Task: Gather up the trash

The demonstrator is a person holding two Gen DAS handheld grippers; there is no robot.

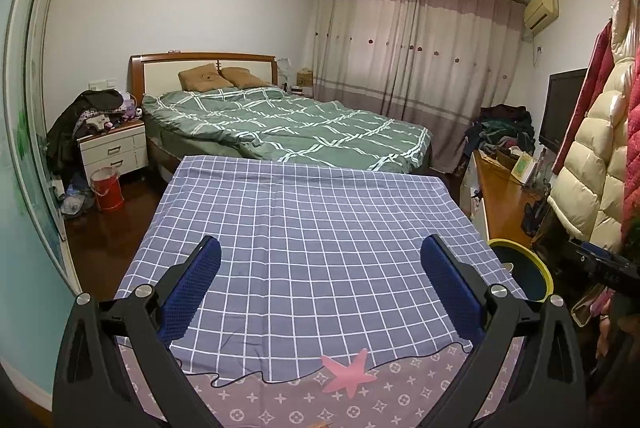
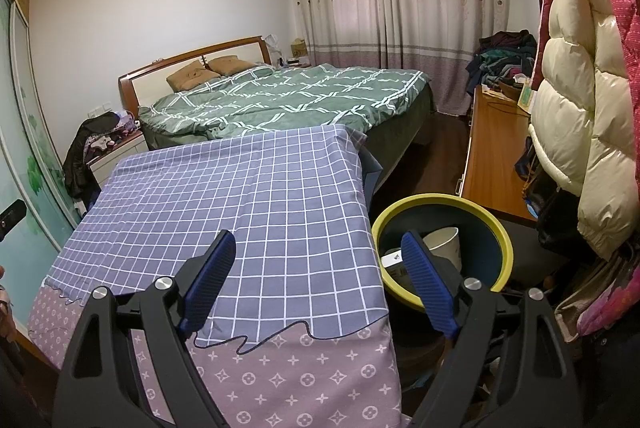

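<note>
While both grippers are hanging over the checked cloth (image 1: 312,228), the left gripper (image 1: 320,288) is gaping wide with nothing between its pads. The right gripper (image 2: 318,280) is likewise standing wide and empty, its right finger (image 2: 424,280) reaching over the bin (image 2: 492,224), which is holding a paper cup (image 2: 444,244) and a white box (image 2: 394,262), just right of the cloth.

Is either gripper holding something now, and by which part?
Nothing is held. The left gripper and right gripper are both open and empty over the checked cloth.
</note>
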